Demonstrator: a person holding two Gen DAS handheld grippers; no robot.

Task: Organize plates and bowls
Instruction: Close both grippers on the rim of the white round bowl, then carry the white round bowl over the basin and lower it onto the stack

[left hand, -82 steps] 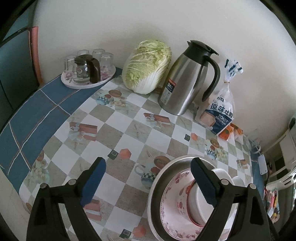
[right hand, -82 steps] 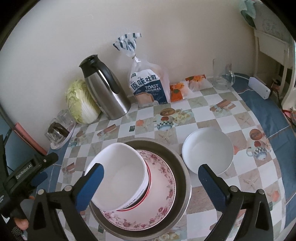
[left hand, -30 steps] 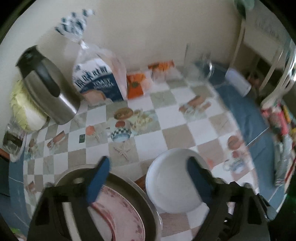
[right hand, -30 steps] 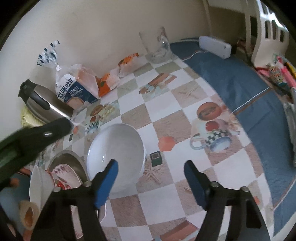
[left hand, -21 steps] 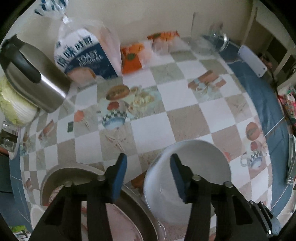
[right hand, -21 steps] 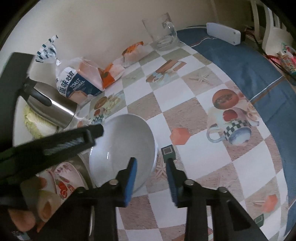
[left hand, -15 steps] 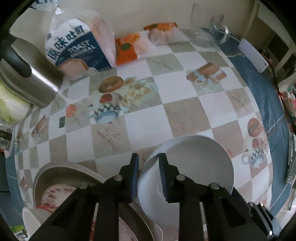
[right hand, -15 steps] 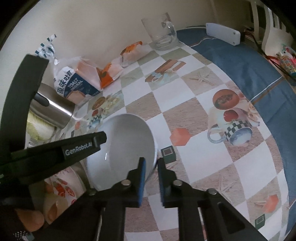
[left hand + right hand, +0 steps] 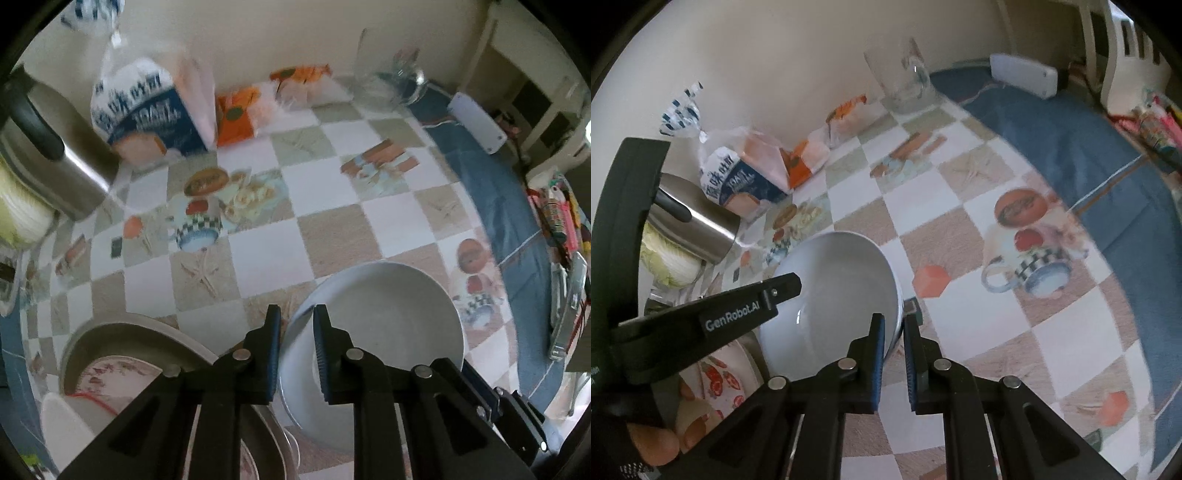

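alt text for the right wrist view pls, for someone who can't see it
The right gripper is shut on the near rim of a white bowl on a checkered tablecloth, while the left gripper reaches over the bowl's far side. Behind stand a steel jug, a toast bag and a glass mug along the wall.

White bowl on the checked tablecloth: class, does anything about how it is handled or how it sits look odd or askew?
Yes. Both grippers work on the one white bowl: the right gripper is shut on one side of its rim, while the left gripper is closing over the opposite side. The bowl looks tipped rather than flat.
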